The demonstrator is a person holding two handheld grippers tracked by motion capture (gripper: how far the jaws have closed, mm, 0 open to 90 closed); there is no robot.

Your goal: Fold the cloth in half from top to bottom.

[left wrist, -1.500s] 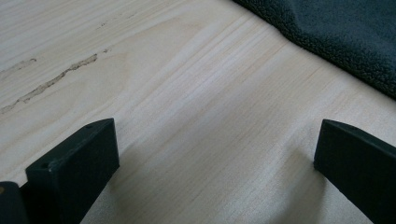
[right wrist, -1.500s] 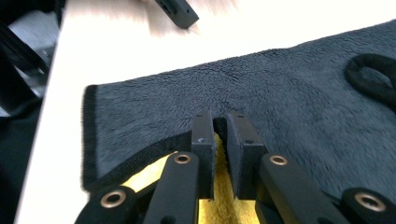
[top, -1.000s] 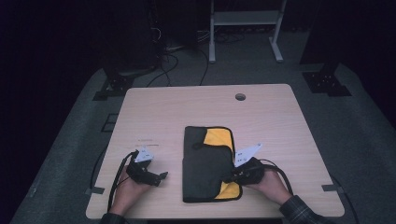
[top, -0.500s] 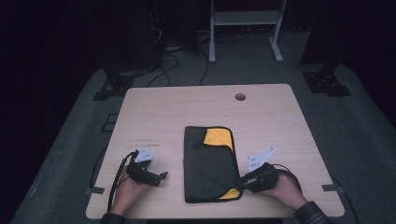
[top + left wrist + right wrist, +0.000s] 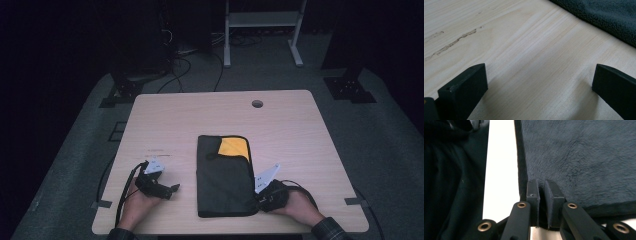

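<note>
While the folded dark cloth (image 5: 225,180) lies near the front edge of the table (image 5: 300,130), a yellow patch (image 5: 234,148) showing at its far right corner, we see the right gripper (image 5: 260,196) pinching the cloth's near right corner, having just closed. The left gripper (image 5: 172,189) rests spread, well left of it.

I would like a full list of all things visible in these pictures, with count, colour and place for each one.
cloth: one, dark grey with a yellow patch, folded, table middle
table: one, light wood, centre
table hole: one, far edge
white frame: one, floor beyond table
cables: several, black, floor beyond table
left gripper: one, black, jaws open, on bare wood left of cloth
right gripper: one, black, shut on cloth's near right corner
</note>
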